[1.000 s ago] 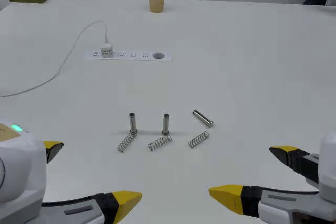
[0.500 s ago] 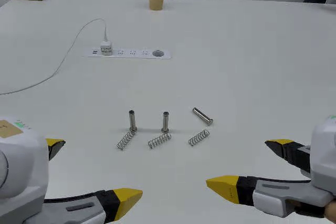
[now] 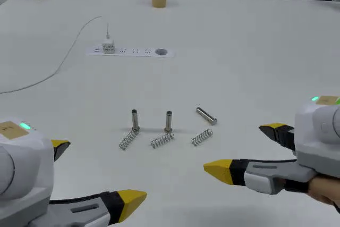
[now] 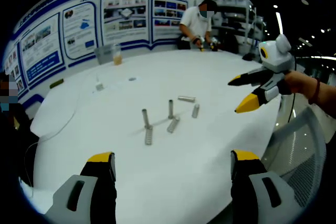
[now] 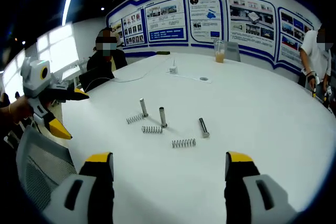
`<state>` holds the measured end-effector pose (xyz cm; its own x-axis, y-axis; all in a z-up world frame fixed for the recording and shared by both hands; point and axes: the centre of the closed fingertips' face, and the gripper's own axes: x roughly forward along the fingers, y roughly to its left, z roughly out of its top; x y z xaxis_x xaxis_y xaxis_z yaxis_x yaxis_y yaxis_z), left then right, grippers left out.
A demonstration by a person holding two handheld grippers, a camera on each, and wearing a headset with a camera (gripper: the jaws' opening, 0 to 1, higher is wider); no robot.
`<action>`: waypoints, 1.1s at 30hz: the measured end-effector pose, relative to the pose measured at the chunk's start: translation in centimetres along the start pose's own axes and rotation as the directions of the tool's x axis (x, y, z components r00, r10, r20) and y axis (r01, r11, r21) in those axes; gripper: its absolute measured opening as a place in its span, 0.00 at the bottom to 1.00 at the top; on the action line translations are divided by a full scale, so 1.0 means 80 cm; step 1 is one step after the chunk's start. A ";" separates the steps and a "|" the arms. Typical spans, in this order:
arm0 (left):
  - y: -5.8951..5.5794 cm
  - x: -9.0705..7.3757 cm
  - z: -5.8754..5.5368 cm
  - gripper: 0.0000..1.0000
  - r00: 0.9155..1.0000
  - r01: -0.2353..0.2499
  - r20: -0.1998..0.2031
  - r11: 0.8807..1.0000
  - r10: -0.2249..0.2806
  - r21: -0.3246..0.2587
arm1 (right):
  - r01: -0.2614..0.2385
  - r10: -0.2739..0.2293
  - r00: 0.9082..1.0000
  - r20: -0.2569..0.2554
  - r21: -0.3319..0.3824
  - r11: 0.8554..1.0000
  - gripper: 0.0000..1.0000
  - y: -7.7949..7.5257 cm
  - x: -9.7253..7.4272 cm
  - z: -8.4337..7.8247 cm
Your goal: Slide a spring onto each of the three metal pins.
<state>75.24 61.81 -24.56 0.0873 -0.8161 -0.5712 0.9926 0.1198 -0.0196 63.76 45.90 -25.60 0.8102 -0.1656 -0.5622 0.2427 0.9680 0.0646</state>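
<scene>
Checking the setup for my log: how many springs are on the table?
3, all lying loose: left spring beside the left upright pin, middle spring beside the middle upright pin, right spring near the lying pin.

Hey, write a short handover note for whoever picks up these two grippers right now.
The left gripper is open and empty, at the near left of the white table. The right gripper is open and empty, right of the parts.
Two short silver metal pins stand upright, the left pin and the middle pin; the third pin lies on its side to their right.
Three small coiled steel springs lie loose before them: left spring, middle spring, right spring.
Done: nothing; no spring is on a pin.
Left: all three springs; the lying pin probably needs holding first.
</scene>
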 end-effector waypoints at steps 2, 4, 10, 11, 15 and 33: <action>0.001 0.001 0.000 0.92 1.000 -0.001 -0.001 1.000 0.001 0.002 | 0.000 0.000 1.000 0.001 -0.001 1.000 0.88 -0.002 0.005 0.003; 0.000 0.001 0.000 0.92 1.000 0.000 -0.001 1.000 0.000 0.001 | 0.003 -0.003 1.000 0.012 0.007 1.000 0.85 -0.005 0.009 0.008; 0.001 0.003 0.001 0.92 1.000 0.000 0.000 1.000 0.000 0.006 | -0.006 0.002 0.998 0.061 0.069 0.998 0.76 -0.015 0.021 0.023; 0.001 0.004 0.001 0.92 1.000 0.000 0.001 1.000 0.000 0.006 | -0.004 -0.001 0.998 0.068 0.077 0.997 0.75 -0.018 0.023 0.026; 0.002 0.006 0.000 0.92 1.000 -0.008 -0.004 1.000 0.008 0.011 | 0.022 -0.029 0.997 0.076 0.082 0.996 0.72 -0.032 0.030 0.033; 0.000 0.014 -0.003 0.90 1.000 0.001 -0.017 1.000 -0.001 0.011 | 0.025 -0.029 0.998 0.048 0.072 0.997 0.60 -0.071 0.077 0.038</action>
<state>75.35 60.99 -25.39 0.0847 -0.8066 -0.5850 0.9936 0.1124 -0.0112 68.98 38.83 -26.90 0.8274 -0.2023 -0.5239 0.3012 0.9472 0.1098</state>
